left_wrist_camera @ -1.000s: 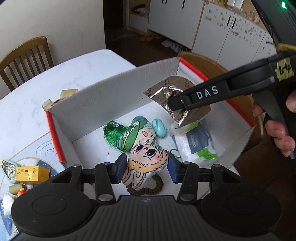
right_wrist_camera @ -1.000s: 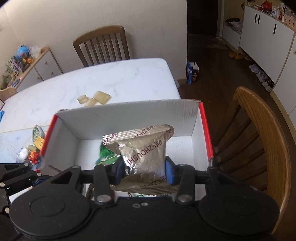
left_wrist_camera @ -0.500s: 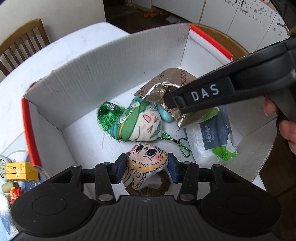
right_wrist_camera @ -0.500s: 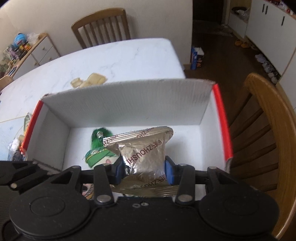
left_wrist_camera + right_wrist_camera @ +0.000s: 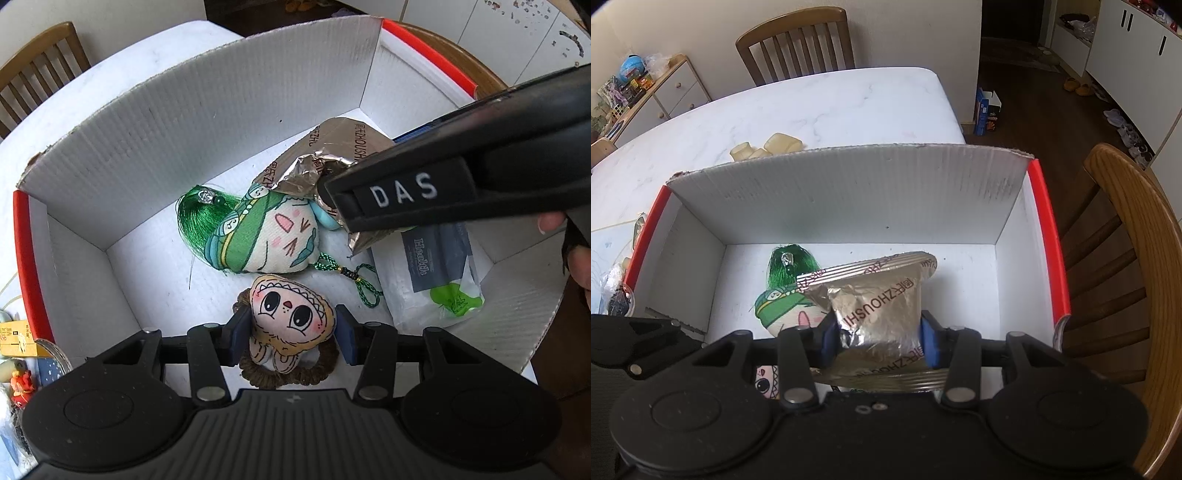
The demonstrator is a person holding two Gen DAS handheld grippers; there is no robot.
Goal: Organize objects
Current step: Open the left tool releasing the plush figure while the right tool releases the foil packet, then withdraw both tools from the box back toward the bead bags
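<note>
My left gripper (image 5: 290, 328) is down inside the white cardboard box (image 5: 207, 110), its blue pads standing just off either side of the brown-haired doll charm (image 5: 290, 314), so the jaws are apart and not pressing it; the charm lies on the box floor at the near side, on top of a dark brown hair scrunchie (image 5: 295, 374); just beyond it lies the green-scarfed cat plush (image 5: 269, 236) with its green tassel (image 5: 199, 218) fanned out to the left and a green braided cord (image 5: 343, 273) trailing to the right; at the near right of the box floor lies a clear packet printed "Health" (image 5: 432, 273).

My right gripper (image 5: 877, 332) is clamped on the silver foil packet (image 5: 882, 306), which stands between the pads with its crimped top edge towards the far wall of the box; in the left wrist view the packet hangs low over the right half of the box, above the cat plush's right edge; whether it touches anything below I cannot tell.

The box sits on the white marble surface (image 5: 820, 107); some pale yellow blocks (image 5: 768, 147) lie just behind its far wall; a wooden chair (image 5: 1126, 236) stands close at the right.
</note>
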